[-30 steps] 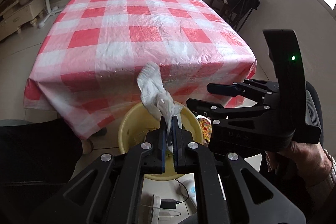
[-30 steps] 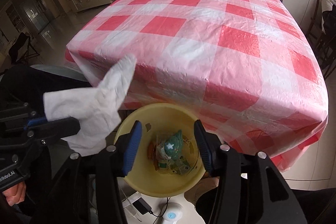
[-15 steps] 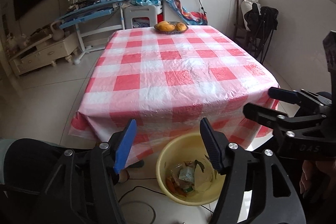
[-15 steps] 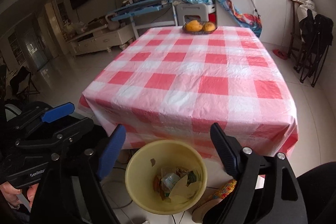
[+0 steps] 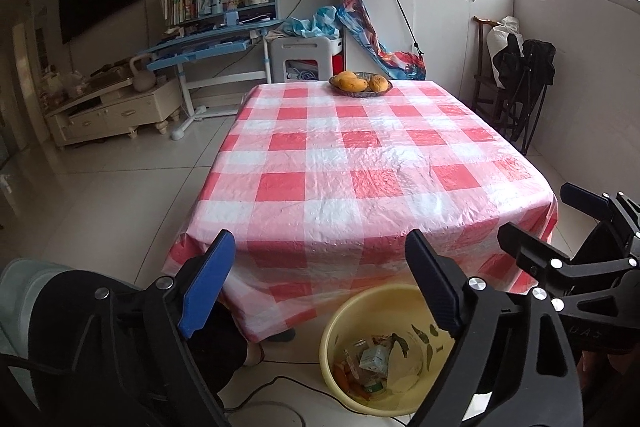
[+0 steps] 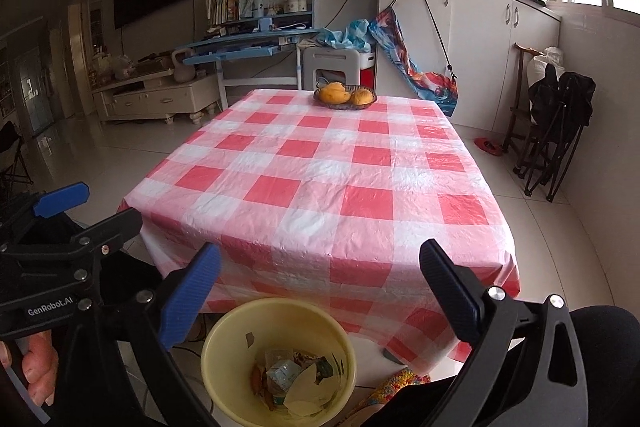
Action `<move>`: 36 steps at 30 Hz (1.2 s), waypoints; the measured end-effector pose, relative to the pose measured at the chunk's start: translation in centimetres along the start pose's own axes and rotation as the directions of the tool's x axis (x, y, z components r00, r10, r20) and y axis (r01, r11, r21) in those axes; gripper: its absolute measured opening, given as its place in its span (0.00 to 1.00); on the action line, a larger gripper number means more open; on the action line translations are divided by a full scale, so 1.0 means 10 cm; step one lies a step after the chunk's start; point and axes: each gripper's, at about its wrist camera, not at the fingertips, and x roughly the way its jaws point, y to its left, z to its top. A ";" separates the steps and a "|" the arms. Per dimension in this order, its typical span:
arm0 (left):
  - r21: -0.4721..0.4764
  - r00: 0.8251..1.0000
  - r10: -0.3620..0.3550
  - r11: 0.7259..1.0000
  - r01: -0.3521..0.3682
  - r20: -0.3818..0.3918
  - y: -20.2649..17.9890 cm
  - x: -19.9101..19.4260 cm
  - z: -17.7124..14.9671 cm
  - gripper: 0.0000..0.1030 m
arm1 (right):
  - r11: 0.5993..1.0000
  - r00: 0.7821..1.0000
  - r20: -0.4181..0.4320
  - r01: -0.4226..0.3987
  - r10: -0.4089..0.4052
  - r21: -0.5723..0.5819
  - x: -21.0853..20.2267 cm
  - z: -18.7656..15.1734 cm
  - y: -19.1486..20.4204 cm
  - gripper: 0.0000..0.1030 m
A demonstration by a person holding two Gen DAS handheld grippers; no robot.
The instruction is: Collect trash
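1. Left wrist view had the left tongs [image 5: 316, 275] spread wide and their jaws opening, with nothing between them. The yellow bin [image 5: 344, 383] stood on the floor below and just right of that gap, its right side covered by the black finger.
2. Right wrist view showed the right tongs [image 6: 320, 287] equally wide, jaws opening and empty — the bin [image 6: 224, 343] sat directly beneath the gap, its mouth facing up.
3. The trash [image 6: 294, 379] lay in the bottom of the bin: a pale carton, a light sheet or tissue and some orange scraps, heaped together with no clear long axis or heading.
4. The bin stood upright just in front of the near edge of the desk [image 5: 360, 163], whose red-and-white checked cloth hung down behind it.
5. A basket of fruit [image 6: 345, 96] sat at the far end of the desk, well apart from both tongs.
6. Hard to make out — what the single pieces of trash were. The bin's near rim was cut off in the right wrist view, and only fingers [image 6: 34, 371] of the person's left hand showed at the edge.
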 end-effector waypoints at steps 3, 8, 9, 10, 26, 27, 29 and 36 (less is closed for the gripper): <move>-0.006 1.000 0.008 1.000 -0.007 0.006 0.02 0.00 0.01 0.82 | 1.000 1.000 0.004 0.005 -0.005 0.004 0.00 0.00 0.00 0.92; -0.022 1.000 0.018 1.000 -0.018 0.013 0.06 0.00 0.02 0.84 | 1.000 1.000 0.014 0.018 -0.018 0.018 -0.01 -0.02 -0.03 0.92; -0.023 1.000 0.019 1.000 -0.019 0.014 0.06 -0.01 0.01 0.84 | 1.000 1.000 0.016 0.020 -0.021 0.019 -0.01 -0.02 -0.03 0.92; -0.023 1.000 0.020 1.000 -0.020 0.014 0.06 -0.01 0.02 0.84 | 1.000 1.000 0.017 0.022 -0.022 0.019 -0.01 -0.01 -0.03 0.92; -0.021 0.999 0.031 0.999 -0.030 0.026 0.07 -0.03 0.01 0.87 | 0.999 0.996 0.081 0.045 -0.045 0.000 -0.12 0.02 0.00 0.92; -0.021 0.999 0.031 0.999 -0.030 0.026 0.07 -0.03 0.01 0.87 | 0.999 0.995 0.084 0.046 -0.045 -0.003 -0.12 0.03 0.00 0.92; -0.021 0.999 0.032 0.999 -0.031 0.026 0.07 -0.03 0.01 0.87 | 0.999 0.995 0.087 0.048 -0.047 -0.008 -0.12 0.03 0.01 0.92; -0.020 0.999 0.031 0.999 -0.031 0.025 0.07 -0.03 0.01 0.88 | 0.999 0.995 0.090 0.050 -0.049 -0.005 -0.13 0.03 0.02 0.92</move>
